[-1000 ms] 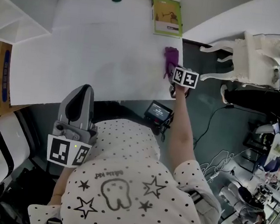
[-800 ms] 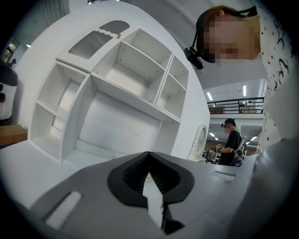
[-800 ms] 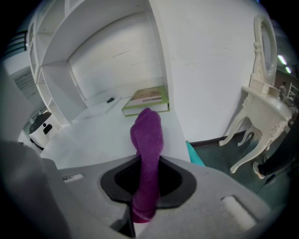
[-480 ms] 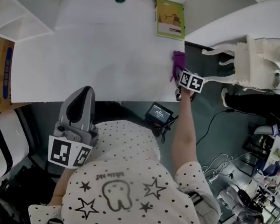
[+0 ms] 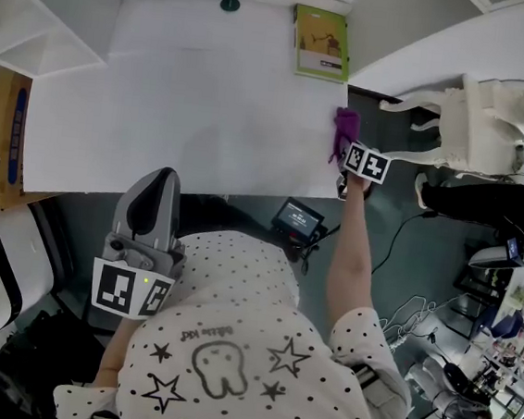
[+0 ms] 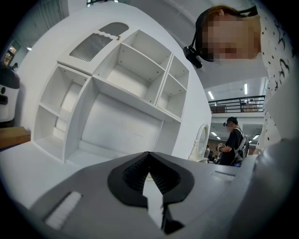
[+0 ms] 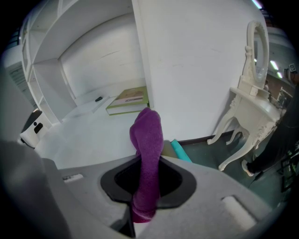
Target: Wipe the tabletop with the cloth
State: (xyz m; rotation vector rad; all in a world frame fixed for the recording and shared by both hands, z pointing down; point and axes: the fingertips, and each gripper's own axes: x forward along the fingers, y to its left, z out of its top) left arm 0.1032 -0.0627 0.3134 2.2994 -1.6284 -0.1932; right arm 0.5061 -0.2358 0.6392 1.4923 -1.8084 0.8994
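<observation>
The purple cloth (image 7: 148, 154) vanishes at its lower end between the clamped jaws of the right gripper (image 7: 145, 193), so how much is pinched cannot be told. A teal thing (image 7: 180, 150) just behind it is mostly hidden by the gripper's body. The green book (image 5: 321, 41) has cover print too small to read, and the dark round thing (image 5: 230, 4) at the far edge of the tabletop (image 5: 189, 103) is too small to name.

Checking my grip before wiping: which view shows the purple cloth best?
The right gripper view: the purple cloth stands centre frame, clamped between the right gripper's jaws. The head view shows it small, at the tabletop's right edge. The left gripper view misses it.
</observation>
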